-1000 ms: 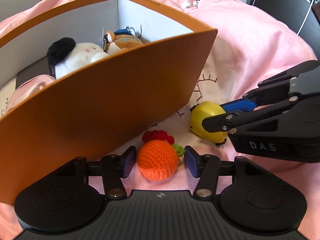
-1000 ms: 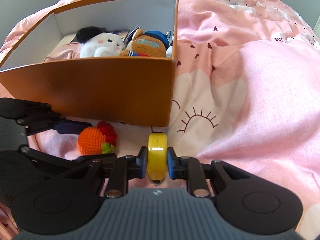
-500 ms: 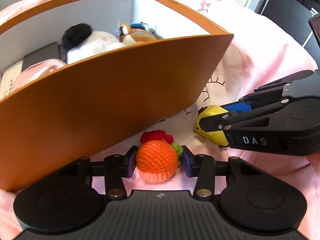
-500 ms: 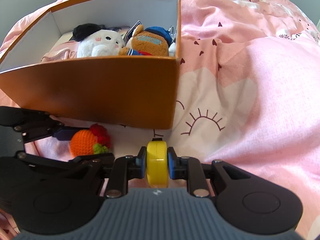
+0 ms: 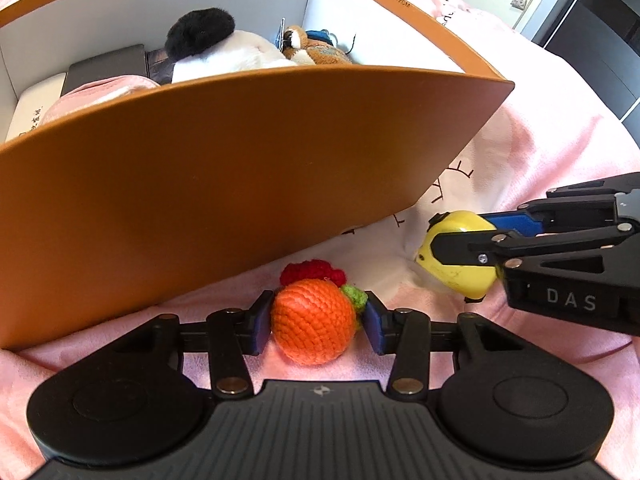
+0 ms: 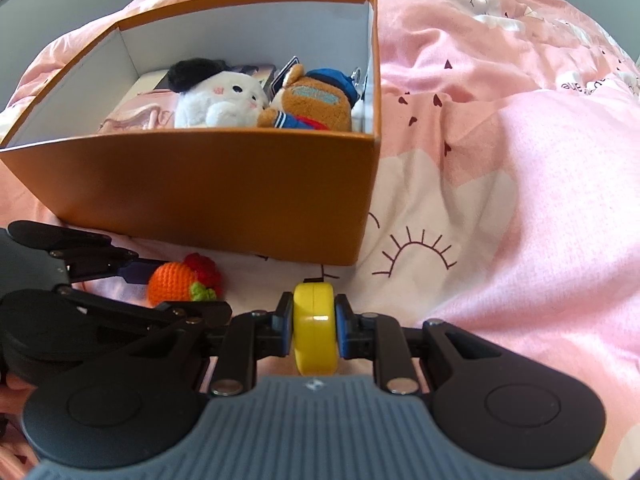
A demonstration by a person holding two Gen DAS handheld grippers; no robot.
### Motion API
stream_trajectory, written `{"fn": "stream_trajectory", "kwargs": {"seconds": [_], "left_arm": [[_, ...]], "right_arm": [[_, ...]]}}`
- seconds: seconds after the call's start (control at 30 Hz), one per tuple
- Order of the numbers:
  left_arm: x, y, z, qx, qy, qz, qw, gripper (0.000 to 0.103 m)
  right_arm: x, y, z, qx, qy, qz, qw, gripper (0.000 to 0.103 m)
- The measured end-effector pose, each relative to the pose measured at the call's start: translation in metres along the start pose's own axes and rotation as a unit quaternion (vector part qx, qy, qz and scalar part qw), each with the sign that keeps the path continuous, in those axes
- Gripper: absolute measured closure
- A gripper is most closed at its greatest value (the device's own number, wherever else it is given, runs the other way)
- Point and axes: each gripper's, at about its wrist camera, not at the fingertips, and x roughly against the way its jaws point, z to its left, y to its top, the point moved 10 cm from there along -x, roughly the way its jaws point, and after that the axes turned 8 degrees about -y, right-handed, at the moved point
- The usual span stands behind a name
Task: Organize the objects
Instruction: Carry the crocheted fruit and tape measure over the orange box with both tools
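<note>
A: Which step is in hand?

B: The pick-up, I'd say. The left gripper (image 5: 314, 322) has its fingers (image 5: 259, 322) pinching the crocheted orange (image 5: 312, 326), which lies on the pink bedspread (image 6: 540, 200); they have just been closing in on it. The right gripper (image 6: 314, 330) has its fingers (image 6: 285, 330) pinching the yellow tape measure (image 6: 314, 332), low over the bedspread.

A: And the orange box (image 6: 224, 184)?

B: Just beyond both sets of fingers, open-topped. A white plush (image 6: 218, 100) and a brown plush (image 6: 316, 100) sit inside already.

A: So next?

B: Probably lift both clear of the near wall, carry them forward over the rim, then release inside. The wall is tall and close, so each needs height first.
</note>
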Motion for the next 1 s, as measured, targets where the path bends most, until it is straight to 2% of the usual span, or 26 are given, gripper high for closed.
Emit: {"fn": "stream_trajectory", "kwargs": {"seconds": [0.2,0.57,0.8,1.0], "left_arm": [[0.021,-0.001,-0.005,-0.003,-0.008,-0.022,0.9997,0.053],[0.098,0.021,-0.037,-0.022,-0.044,-0.095,0.9942,0.053],[0.136,0.051,-0.048,-0.032,-0.032,-0.135,0.9897,0.053],[0.154,0.086,-0.038,-0.035,-0.01,-0.165,0.9856,0.053]], "right_arm": [[0.017,-0.001,-0.001,-0.005,-0.002,-0.011,1.0,0.082],[0.077,0.012,0.005,0.001,0.014,-0.061,0.998,0.082],[0.119,0.039,0.008,0.0,0.036,-0.112,0.993,0.082],[0.137,0.077,0.01,0.014,0.033,-0.158,0.987,0.082]]}}
